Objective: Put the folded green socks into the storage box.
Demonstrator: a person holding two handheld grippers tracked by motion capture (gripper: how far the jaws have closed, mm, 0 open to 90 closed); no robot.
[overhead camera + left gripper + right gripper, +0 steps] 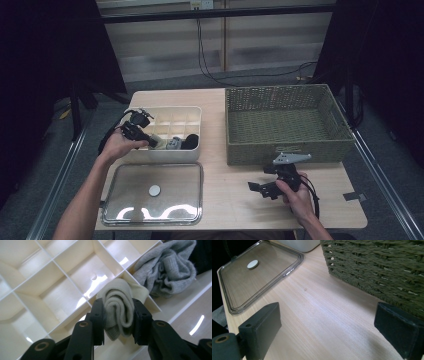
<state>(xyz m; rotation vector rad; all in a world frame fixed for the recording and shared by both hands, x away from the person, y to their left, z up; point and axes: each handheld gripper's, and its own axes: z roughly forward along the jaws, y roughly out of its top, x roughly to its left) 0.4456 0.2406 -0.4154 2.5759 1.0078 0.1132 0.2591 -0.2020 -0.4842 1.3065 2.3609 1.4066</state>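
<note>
A rolled cream sock sits between the pads of my left gripper, which is shut on it. The roll hangs over a front cell of the white divided box. From above, that left gripper reaches into the box's front row, where the cream sock shows at its tip. In neighbouring cells lie a grey sock and a black sock. My right gripper rests low over the table in front of the basket. Its jaws stand wide, open, with only bare wood between them.
A green woven basket stands at the back right, its wall close beside my right gripper. The box's clear lid lies flat at the front left, a white disc at its middle. The box's rear cells hold nothing.
</note>
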